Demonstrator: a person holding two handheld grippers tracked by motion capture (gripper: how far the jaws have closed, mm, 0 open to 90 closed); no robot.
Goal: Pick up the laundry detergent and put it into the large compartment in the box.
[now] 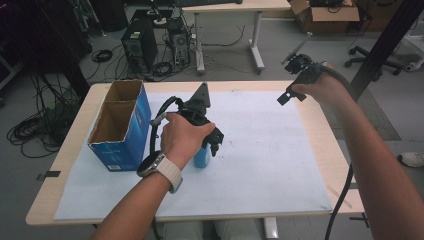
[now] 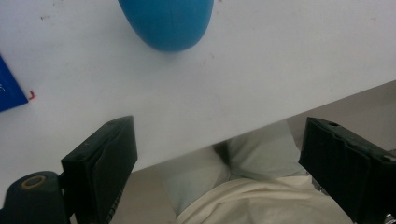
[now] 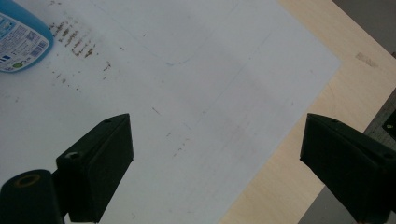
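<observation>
High view puts the left gripper (image 1: 212,142) nearest, hovering just above a blue bottle (image 1: 202,157) that lies on the white sheet (image 1: 260,170) right of the open blue cardboard box (image 1: 120,125). Left gripper view shows its 2 jaws spread wide, holding nothing. Farther from the box, the right gripper (image 1: 292,92) hangs over the sheet's far right corner, jaws wide apart and empty.

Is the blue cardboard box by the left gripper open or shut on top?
Open. In the high view the blue box shows two uncovered brown compartments, no lid or flaps across them; both look empty as far as visible.
</observation>
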